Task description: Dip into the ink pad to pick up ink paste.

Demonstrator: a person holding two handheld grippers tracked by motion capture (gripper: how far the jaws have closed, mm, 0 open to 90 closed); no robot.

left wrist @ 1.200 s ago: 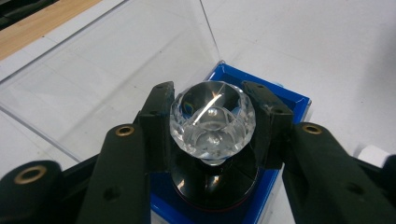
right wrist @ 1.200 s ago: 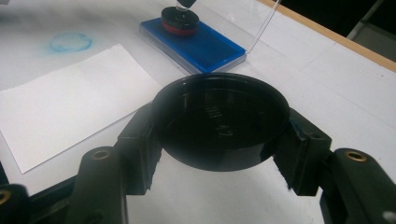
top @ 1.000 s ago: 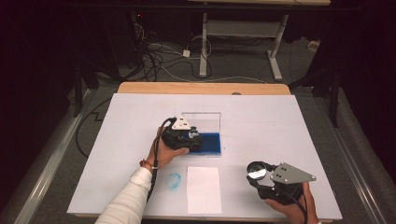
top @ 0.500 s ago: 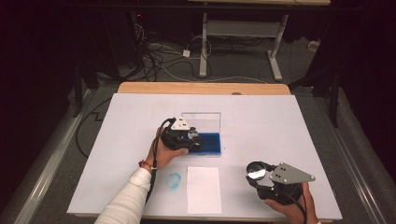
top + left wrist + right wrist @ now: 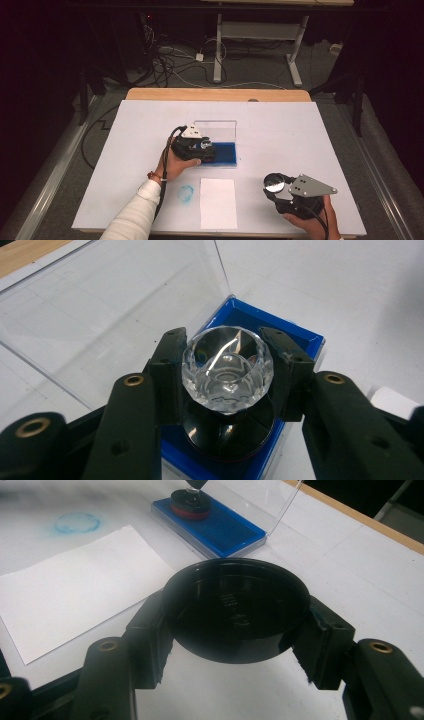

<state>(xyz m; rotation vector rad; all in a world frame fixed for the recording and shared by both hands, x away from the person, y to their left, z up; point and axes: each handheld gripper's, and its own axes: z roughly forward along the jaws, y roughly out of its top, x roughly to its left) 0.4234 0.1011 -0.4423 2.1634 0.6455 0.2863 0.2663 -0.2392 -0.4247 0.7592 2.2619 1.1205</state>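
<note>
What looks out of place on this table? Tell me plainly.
A round blue ink smudge stains the bare white table just left of the sheet of paper, which is blank. The mark sits beside the paper, not on it.

The white surface (image 5: 300,135) carries a blue ink pad (image 5: 226,152) with its clear lid (image 5: 216,131) standing upright behind it. The left hand-held gripper (image 5: 204,148) rests over the pad's left end, a grey three-cornered plate on top, held by a hand (image 5: 176,162) in a white sleeve. Near the front edge lies a white sheet of paper (image 5: 218,202), and just left of it a faint blue ring mark (image 5: 186,193). At the lower right, well apart from the pad, the right hand-held gripper (image 5: 276,186) holds a round black cap (image 5: 274,183).
</note>
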